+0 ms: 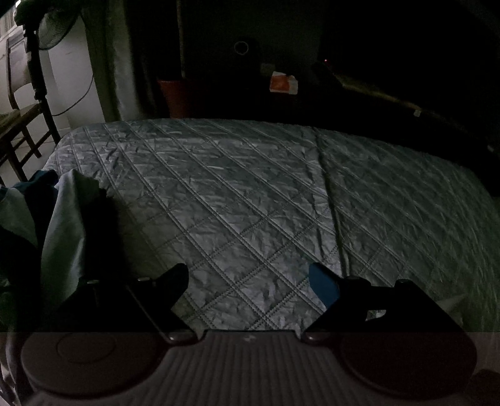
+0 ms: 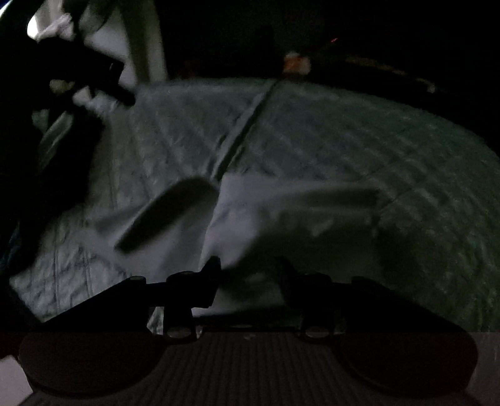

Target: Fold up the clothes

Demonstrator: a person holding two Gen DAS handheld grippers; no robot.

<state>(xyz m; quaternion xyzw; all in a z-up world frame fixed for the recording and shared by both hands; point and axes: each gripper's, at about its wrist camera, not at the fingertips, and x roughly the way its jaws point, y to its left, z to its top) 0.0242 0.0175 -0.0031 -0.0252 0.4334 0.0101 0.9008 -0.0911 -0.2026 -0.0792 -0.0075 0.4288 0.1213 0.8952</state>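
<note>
Quick count of what's visible, and it's dim, so take it loosely. One bed, covered by one quilted grey bedspread (image 1: 250, 193). One pale garment (image 2: 281, 218) lies near the bed's front edge in the right wrist view, blurred. One heap of clothes (image 1: 47, 212) sits at the bed's left edge; I can make out at least two colours in it, pale and dark blue, but can't tell how many pieces. Off the bed: one wooden chair (image 1: 18, 125), one standing fan (image 1: 56, 28), one orange-and-white box (image 1: 282, 82), one reddish-brown pot-like thing (image 1: 175, 96). Two tools total, left tool (image 1: 250, 281) and right tool (image 2: 250, 274).
</note>
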